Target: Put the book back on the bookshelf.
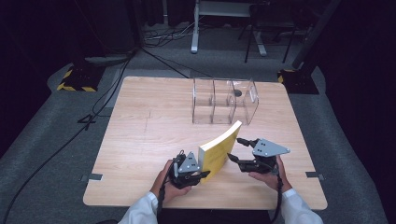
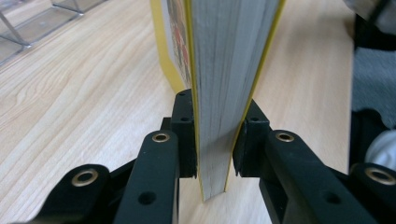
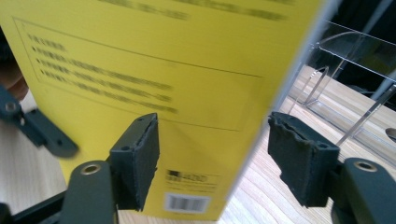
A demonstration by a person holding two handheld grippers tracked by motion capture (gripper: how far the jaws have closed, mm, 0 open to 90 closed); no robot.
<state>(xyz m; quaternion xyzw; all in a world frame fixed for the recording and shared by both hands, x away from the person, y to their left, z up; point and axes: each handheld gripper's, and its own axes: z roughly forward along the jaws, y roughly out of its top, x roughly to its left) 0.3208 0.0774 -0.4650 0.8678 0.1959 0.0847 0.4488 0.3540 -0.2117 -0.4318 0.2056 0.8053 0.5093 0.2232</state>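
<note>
A yellow-covered book (image 1: pixel 219 150) stands tilted on the wooden table (image 1: pixel 140 140), raised toward the far right. My left gripper (image 1: pixel 192 171) is shut on the book's near lower edge; in the left gripper view its jaws clamp the page block (image 2: pixel 219 93) from both sides. My right gripper (image 1: pixel 236 149) is open just right of the book. In the right gripper view its pads (image 3: pixel 140 158) stand wide apart in front of the book's back cover (image 3: pixel 163 70), with the barcode (image 3: pixel 187 203) low down. Nothing is held between them.
A clear plastic organiser (image 1: pixel 225 100) with several compartments stands on the far side of the table, just beyond the book's raised corner. A small dark object (image 1: pixel 237 92) lies in or behind its right compartment. Cables cross the floor on the left.
</note>
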